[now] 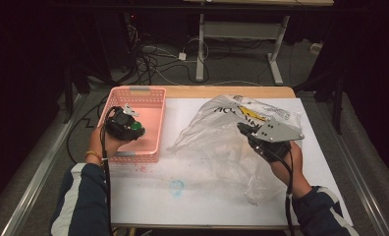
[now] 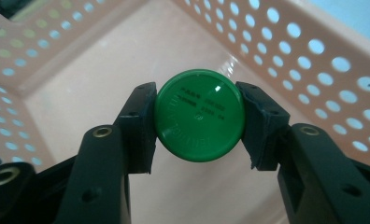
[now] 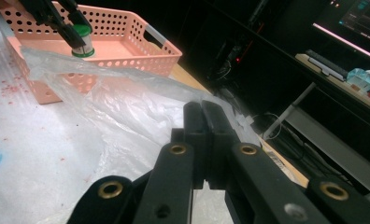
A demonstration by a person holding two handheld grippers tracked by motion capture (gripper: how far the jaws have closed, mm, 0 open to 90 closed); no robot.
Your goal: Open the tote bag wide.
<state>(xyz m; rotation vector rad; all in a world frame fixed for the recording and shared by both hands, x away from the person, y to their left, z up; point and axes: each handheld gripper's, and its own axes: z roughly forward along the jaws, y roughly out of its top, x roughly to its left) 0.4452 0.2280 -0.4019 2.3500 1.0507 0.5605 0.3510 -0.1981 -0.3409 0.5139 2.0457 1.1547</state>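
A small container with a round green cap (image 2: 199, 114) sits between the pads of my left gripper (image 2: 198, 122), which is shut on it inside the pink perforated basket (image 2: 314, 51). From above, the left gripper (image 1: 132, 130) hangs over the basket (image 1: 151, 93) at the table's left. The right gripper view shows the same green-capped container (image 3: 82, 41) above the basket floor. My right gripper (image 3: 202, 126) has its jaws pressed together on an edge of the clear plastic bag (image 3: 127, 102). That bag (image 1: 212, 132) is lifted and crumpled mid-table beside the right gripper (image 1: 244, 129).
A white sheet (image 1: 207, 196) covers the table, marked with a blue stain (image 1: 176, 187) and red specks (image 1: 141, 168) near the basket. Cables (image 1: 148, 64) and a desk frame (image 1: 201, 49) lie on the floor beyond the far edge.
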